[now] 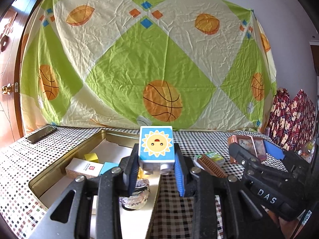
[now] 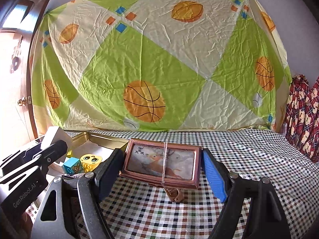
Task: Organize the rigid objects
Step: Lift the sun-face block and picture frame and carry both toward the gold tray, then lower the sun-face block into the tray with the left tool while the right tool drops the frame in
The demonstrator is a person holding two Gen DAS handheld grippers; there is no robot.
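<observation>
My left gripper (image 1: 156, 159) is shut on a blue block with a sun face (image 1: 156, 143), held upright over the right rim of a gold tin (image 1: 79, 149). In the tin lie a white box (image 1: 83, 168), a yellow cube (image 1: 91, 157) and a glittery hair band (image 1: 135, 195). My right gripper (image 2: 162, 159) is shut on a copper-framed picture box (image 2: 161, 161) tied with a rubber band, held tilted above the checked cloth. The left wrist view shows that box (image 1: 251, 145) to the right of the tin. A brown comb (image 2: 175, 194) lies under it.
A small green box (image 1: 213, 156) lies beside the comb (image 1: 211, 166). A dark phone (image 1: 40, 134) rests at the table's far left. A blue cube (image 2: 71, 166) and a yellow face block (image 2: 90, 160) sit in the tin. Patterned sheet behind; plaid fabric (image 1: 289, 117) at the right.
</observation>
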